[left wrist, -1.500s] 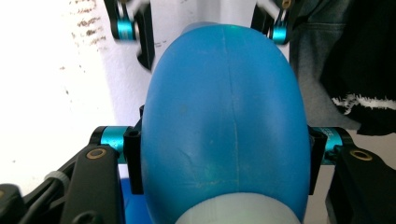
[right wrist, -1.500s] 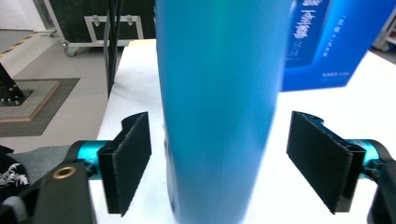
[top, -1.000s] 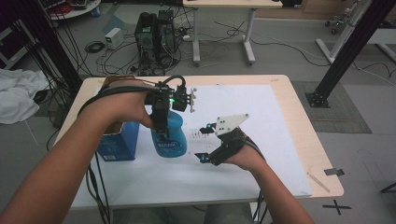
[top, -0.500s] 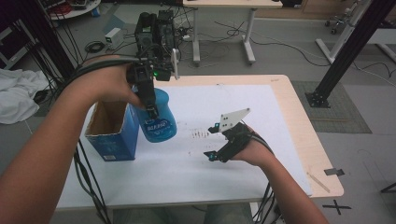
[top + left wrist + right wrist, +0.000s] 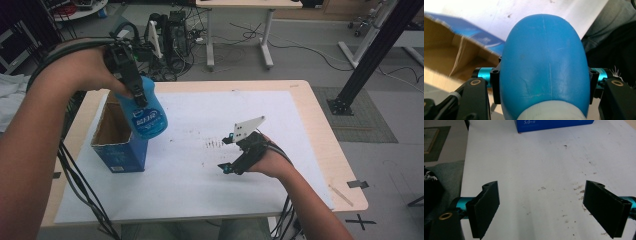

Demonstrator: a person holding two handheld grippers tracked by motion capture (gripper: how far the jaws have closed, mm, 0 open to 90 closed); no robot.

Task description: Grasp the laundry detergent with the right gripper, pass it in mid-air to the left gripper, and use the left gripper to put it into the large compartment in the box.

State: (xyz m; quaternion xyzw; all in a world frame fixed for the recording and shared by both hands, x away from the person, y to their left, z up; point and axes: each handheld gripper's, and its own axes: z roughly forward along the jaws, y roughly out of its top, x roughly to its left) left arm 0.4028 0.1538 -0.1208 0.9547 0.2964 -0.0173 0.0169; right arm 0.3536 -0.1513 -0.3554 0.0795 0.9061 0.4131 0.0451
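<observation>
A white sheet [image 5: 200,165] with dark specks [image 5: 216,144] covers the wooden table [image 5: 325,125].

High view from above the person's side, facing forward and down on the table [image 5: 320,107], left claw view very near the blue bottle [image 5: 544,67], right claw view low over the white sheet [image 5: 536,170], probably sharing the blue box [image 5: 554,125].

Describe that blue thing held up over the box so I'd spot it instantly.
Start at the white-topped table, then find the open blue cardboard box near its left edge. Just above it, the left claw grips a rounded, glossy blue plastic bottle, smooth and labelled, unlike the boxy carton.
</observation>
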